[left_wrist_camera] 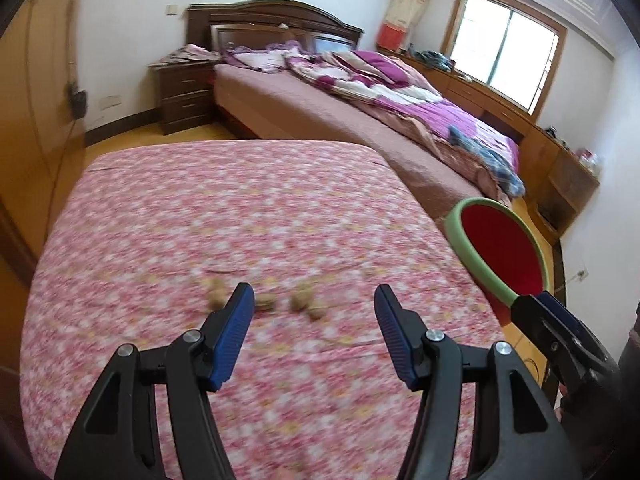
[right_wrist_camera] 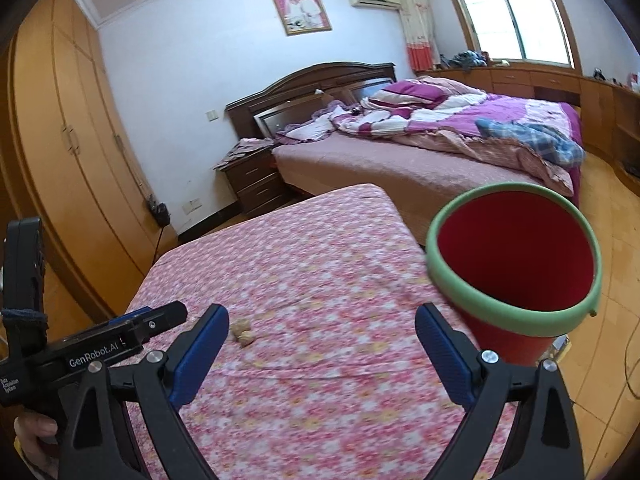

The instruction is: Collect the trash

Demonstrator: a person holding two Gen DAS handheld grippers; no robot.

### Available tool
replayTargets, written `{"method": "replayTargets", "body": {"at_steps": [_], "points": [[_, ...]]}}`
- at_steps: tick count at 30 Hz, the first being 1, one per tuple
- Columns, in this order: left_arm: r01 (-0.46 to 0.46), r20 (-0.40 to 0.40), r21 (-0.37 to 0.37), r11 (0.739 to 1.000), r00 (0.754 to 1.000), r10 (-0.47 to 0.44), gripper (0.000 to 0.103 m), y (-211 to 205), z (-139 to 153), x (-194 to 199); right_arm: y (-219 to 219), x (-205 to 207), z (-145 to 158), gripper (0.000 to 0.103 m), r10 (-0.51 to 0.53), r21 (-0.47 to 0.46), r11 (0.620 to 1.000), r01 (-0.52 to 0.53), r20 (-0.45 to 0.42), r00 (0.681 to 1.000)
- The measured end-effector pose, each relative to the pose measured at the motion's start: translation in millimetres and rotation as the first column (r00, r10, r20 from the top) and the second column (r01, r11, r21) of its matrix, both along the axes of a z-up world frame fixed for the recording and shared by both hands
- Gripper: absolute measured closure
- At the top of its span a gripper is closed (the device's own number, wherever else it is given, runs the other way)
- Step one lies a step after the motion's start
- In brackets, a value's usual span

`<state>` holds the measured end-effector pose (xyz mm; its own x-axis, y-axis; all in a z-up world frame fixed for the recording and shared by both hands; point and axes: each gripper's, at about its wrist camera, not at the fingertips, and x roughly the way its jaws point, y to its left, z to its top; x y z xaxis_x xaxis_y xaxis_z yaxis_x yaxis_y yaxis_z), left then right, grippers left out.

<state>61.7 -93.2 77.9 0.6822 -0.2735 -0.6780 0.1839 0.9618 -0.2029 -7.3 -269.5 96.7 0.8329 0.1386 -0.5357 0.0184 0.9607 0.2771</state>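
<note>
Several brown crumpled scraps [left_wrist_camera: 302,302] lie on the pink floral cloth of the table [left_wrist_camera: 240,208], blurred, just beyond the fingertips of my left gripper [left_wrist_camera: 314,292]. That gripper is open with nothing between its blue pads. In the right wrist view one scrap [right_wrist_camera: 243,332] lies ahead of my right gripper [right_wrist_camera: 322,310], which stands wide open and empty. A red bucket with a green rim [right_wrist_camera: 516,264] is tilted toward the camera, close against the right finger, past the table's right edge. What holds it up is hidden. The bucket [left_wrist_camera: 504,248] looks empty.
A large bed [right_wrist_camera: 420,168] with purple bedding stands beyond the table, a dark nightstand [right_wrist_camera: 252,180] beside it. A wooden wardrobe [right_wrist_camera: 68,140] lines the left wall. Low cabinets [right_wrist_camera: 560,84] run under the window. A cable [right_wrist_camera: 628,360] lies on the wooden floor at right.
</note>
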Motion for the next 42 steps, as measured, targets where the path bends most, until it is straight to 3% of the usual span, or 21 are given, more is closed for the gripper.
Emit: {"method": "replayTargets", "body": {"at_steps": [18,42], "points": [[-0.138,0.120,0.014,0.990,0.983,0.136,0.041,66.7,7.2,-58.1,62.7,-30.7,7.8,0.003,0.049,-0.098,0.994,-0.043,0.069,0.996],[-0.206,0.145,0.031,0.978,0.969,0.199,0.041,79.3,-3.6,-68.2,76.7,-47.8,6.6,0.000,0.053,-0.116,0.992,-0.041,0.106,0.993]]}}
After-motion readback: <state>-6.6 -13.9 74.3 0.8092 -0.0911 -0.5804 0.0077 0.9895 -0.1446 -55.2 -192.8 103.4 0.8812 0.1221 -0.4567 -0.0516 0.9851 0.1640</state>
